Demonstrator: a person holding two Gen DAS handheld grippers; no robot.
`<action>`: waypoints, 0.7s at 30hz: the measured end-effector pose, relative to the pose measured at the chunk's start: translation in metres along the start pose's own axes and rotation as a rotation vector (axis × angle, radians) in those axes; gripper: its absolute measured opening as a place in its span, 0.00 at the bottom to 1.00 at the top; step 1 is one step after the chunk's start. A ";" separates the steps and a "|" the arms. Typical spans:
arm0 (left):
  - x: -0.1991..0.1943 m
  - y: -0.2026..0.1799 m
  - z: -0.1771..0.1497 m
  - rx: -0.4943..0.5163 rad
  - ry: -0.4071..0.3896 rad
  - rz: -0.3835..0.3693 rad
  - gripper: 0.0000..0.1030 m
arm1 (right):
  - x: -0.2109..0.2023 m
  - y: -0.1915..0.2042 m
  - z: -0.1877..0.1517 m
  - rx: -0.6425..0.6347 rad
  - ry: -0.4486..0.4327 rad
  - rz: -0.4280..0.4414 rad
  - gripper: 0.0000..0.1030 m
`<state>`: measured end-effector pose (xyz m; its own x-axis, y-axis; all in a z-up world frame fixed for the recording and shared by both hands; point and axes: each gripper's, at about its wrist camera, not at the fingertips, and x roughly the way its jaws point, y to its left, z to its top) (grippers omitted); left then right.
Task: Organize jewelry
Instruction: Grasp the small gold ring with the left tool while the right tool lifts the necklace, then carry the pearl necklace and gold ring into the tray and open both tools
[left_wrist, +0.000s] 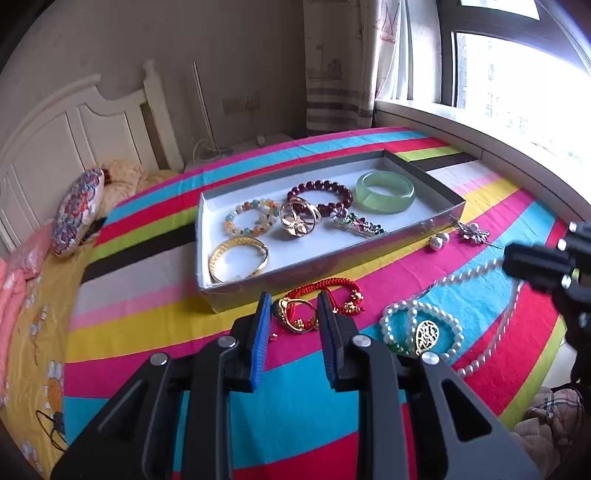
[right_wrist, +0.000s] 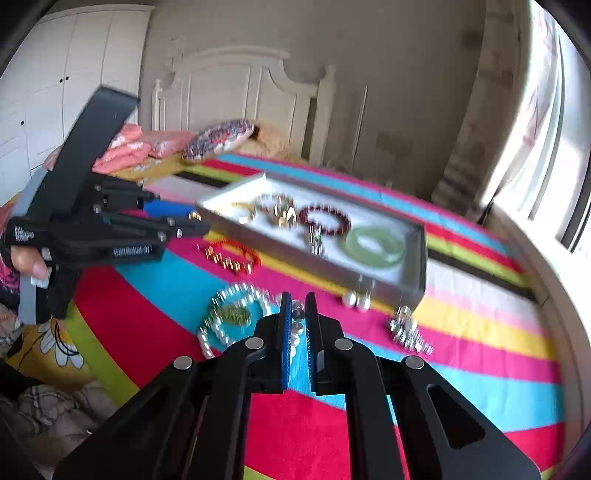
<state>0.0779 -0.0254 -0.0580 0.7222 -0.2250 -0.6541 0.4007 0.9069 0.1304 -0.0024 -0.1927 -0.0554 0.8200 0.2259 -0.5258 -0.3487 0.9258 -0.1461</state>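
Note:
A grey tray (left_wrist: 424, 229) on the striped bedspread holds a green jade bangle (left_wrist: 385, 192), a dark red bead bracelet (left_wrist: 320, 192), a pastel bead bracelet (left_wrist: 251, 218), a gold bangle (left_wrist: 238, 258) and other pieces. My left gripper (left_wrist: 293, 310) is open, its fingers either side of a gold ring piece (left_wrist: 295, 314) by a red cord bracelet (left_wrist: 328, 288). My right gripper (right_wrist: 297, 306) is nearly closed around a strand of the pearl necklace (right_wrist: 295, 328), held above the bed. The pearl necklace (left_wrist: 417, 325) with its gold pendant lies to the right in the left wrist view.
Two pearl earrings (left_wrist: 438, 240) and a silver brooch (left_wrist: 474, 230) lie in front of the tray's right end. Pillows (left_wrist: 77, 214) and a white headboard (left_wrist: 74, 125) are at the far left. A window sill (left_wrist: 480, 133) runs along the right.

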 end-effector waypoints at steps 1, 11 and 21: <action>-0.004 -0.001 -0.001 0.009 -0.004 0.009 0.24 | -0.004 0.002 0.004 -0.013 -0.017 -0.012 0.08; -0.014 -0.003 -0.005 0.022 -0.004 0.026 0.24 | -0.051 0.008 0.040 -0.065 -0.174 -0.084 0.08; -0.018 0.003 -0.002 0.015 -0.005 0.028 0.24 | -0.077 0.001 0.071 -0.096 -0.262 -0.152 0.08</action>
<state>0.0645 -0.0180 -0.0476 0.7361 -0.2010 -0.6464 0.3886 0.9073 0.1604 -0.0334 -0.1881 0.0441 0.9505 0.1695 -0.2604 -0.2447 0.9247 -0.2916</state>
